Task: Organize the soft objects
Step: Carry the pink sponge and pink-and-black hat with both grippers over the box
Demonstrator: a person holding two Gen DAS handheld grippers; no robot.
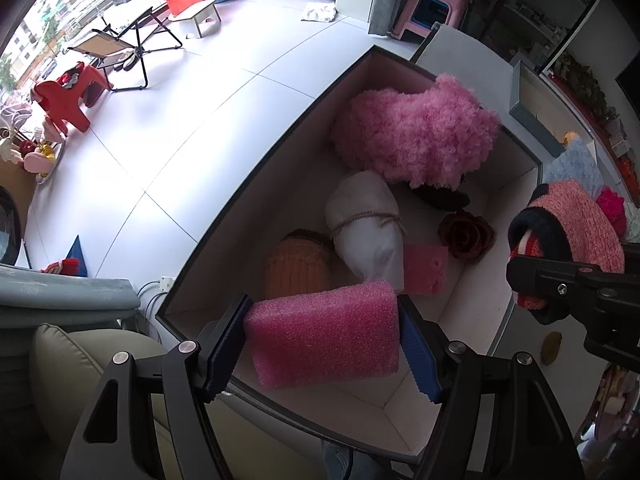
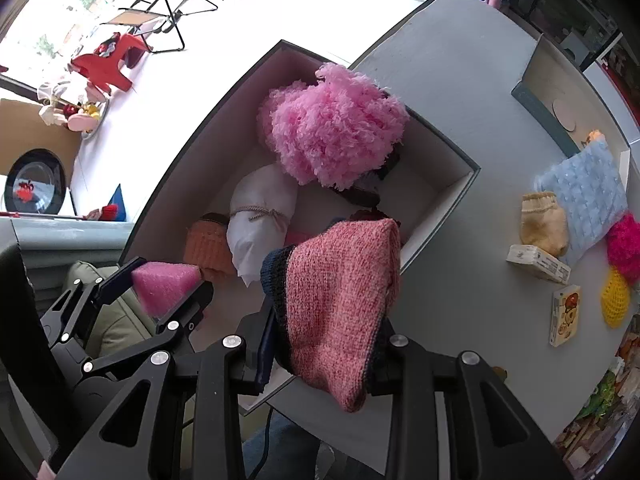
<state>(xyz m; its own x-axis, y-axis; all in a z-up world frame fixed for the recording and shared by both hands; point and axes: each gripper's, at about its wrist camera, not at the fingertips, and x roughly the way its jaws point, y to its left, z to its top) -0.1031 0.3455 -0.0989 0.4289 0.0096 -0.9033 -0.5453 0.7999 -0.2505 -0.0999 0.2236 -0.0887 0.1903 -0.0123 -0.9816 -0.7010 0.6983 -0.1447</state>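
Note:
My left gripper [image 1: 322, 340] is shut on a pink foam sponge [image 1: 324, 336] and holds it over the near end of the open box [image 1: 256, 184]. It also shows in the right wrist view [image 2: 164, 284]. My right gripper [image 2: 324, 344] is shut on a pink knit hat with a dark band [image 2: 340, 300], over the box's right rim [image 2: 440, 232]; the hat also shows in the left wrist view [image 1: 572, 236]. In the box lie a fluffy pink item [image 1: 416, 136], a tied white cloth bundle [image 1: 366, 224], an orange knit piece [image 1: 298, 264], a small pink sponge [image 1: 426, 268] and a dark red fabric rose [image 1: 466, 234].
On the grey table [image 2: 460, 80] to the right lie a light blue bubbly cloth [image 2: 584, 192], a yellow knit sock [image 2: 544, 224], a magenta pompom [image 2: 624, 244], a yellow mesh piece [image 2: 616, 296] and two small cartons [image 2: 538, 264]. A beige cushion [image 1: 88, 360] is at the left.

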